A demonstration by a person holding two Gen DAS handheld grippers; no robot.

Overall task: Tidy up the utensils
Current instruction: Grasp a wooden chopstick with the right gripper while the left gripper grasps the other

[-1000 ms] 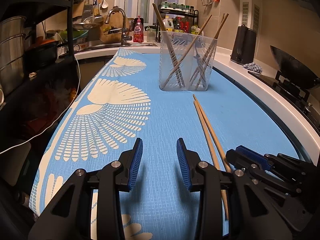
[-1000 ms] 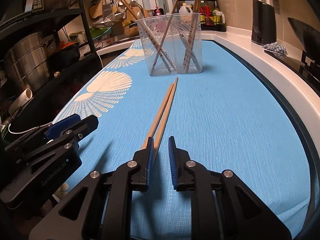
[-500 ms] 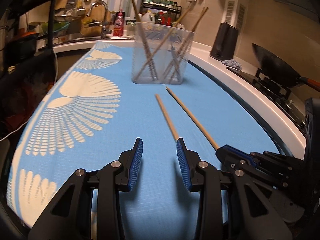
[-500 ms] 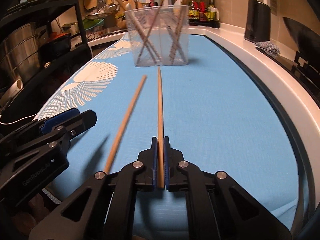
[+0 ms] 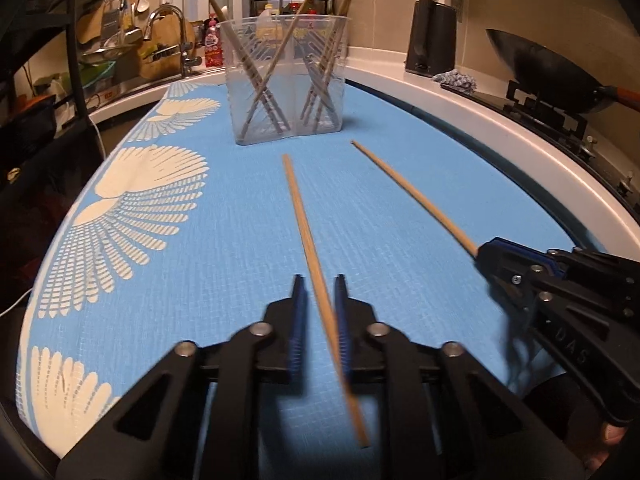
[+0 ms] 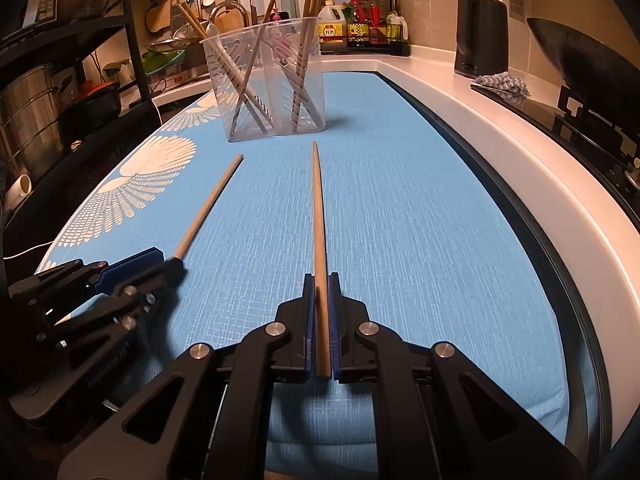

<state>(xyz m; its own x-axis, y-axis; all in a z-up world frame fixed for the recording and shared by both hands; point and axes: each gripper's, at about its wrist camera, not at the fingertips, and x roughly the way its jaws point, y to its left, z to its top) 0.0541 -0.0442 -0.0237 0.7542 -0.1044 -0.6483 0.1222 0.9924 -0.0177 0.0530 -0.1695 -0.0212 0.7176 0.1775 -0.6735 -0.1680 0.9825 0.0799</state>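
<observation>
On your far left stands a dark shelf rack (image 5: 76, 60) with pots, and beside it the blue mat (image 5: 400, 200) begins, its pale fan pattern running down the left edge.

Your left gripper (image 5: 318, 280) points down at the near part of the mat, and its jaws are clenching on the left chopstick (image 5: 300, 208). The stick runs between the blue pads (image 5: 297, 320) and lies against the right one. The picture is smeared there, so you may not have both pads biting yet. Its far tip points toward the clear holder (image 5: 284, 80).

That holder stands upright at the far middle of the mat. It is split into two compartments, and each has several chopsticks leaning and crossing inside.

Just right of your left gripper, your right gripper (image 6: 319, 278) is clamped on the right chopstick (image 6: 318, 208). The pads are tight on both sides near its thick end, and the thin end reaches toward the holder but stops short of it. The two sticks are apart and fan out slightly.

Right of the mat runs the white counter edge (image 5: 520, 148). On it, far right, sit a crumpled cloth (image 5: 456, 79) and, beyond that, a dark wok (image 5: 532, 72) on the stove.
</observation>
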